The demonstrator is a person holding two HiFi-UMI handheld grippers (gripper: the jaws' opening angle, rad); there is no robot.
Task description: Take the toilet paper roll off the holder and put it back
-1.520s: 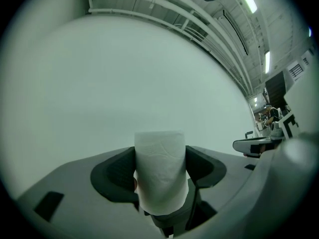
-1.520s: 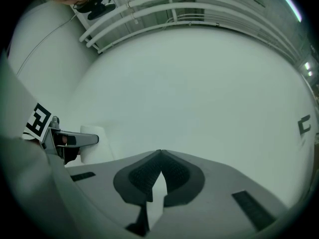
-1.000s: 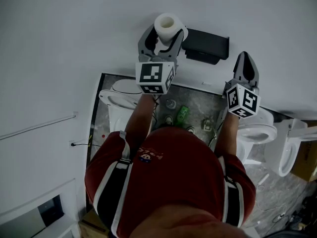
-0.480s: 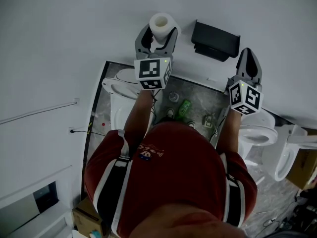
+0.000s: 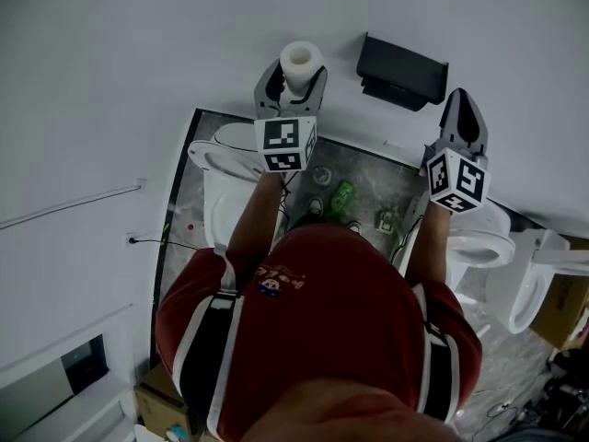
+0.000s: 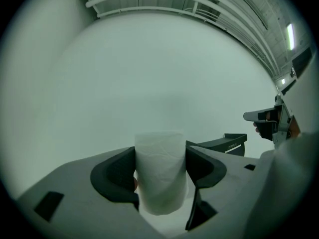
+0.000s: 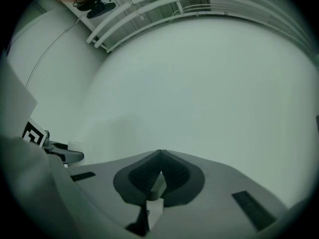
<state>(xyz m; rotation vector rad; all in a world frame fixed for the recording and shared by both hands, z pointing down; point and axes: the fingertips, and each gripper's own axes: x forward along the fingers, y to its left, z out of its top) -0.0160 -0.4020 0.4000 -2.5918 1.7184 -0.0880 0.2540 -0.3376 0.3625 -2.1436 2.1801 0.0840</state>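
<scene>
The toilet paper roll (image 5: pixel 301 61) is held off the holder (image 5: pixel 402 70), gripped upright in the left claw (image 5: pixel 293 83). In the left gripper view, the left claw (image 6: pixel 160 156) is seen spread wide. One dark pad is pressed against each side of the white roll (image 6: pixel 160 178), and the top of the roll stands above the pads. The roll is kept close to the white wall (image 5: pixel 138 63), to the left of the black holder and clear of it. The holder (image 6: pixel 224 144) is seen fixed to the wall, off to the right beyond the jaw. In the head view, the open core of the roll is turned up toward the camera.

The right claw (image 5: pixel 463 118) is held out to the right of the holder and a little lower in the head view, pointed at the wall. In the right gripper view, the right claw (image 7: pixel 159 166) is seen closed, its ribbed pads met tip to tip, and nothing is held between them.

Below the claws a grey marbled floor (image 5: pixel 368 178) is seen. A white toilet (image 5: pixel 225 168) stands under the left arm, and a green bottle (image 5: pixel 340 201) lies on the floor between the arms. The lower part of the head view is filled by the person's red shirt (image 5: pixel 322 311).
</scene>
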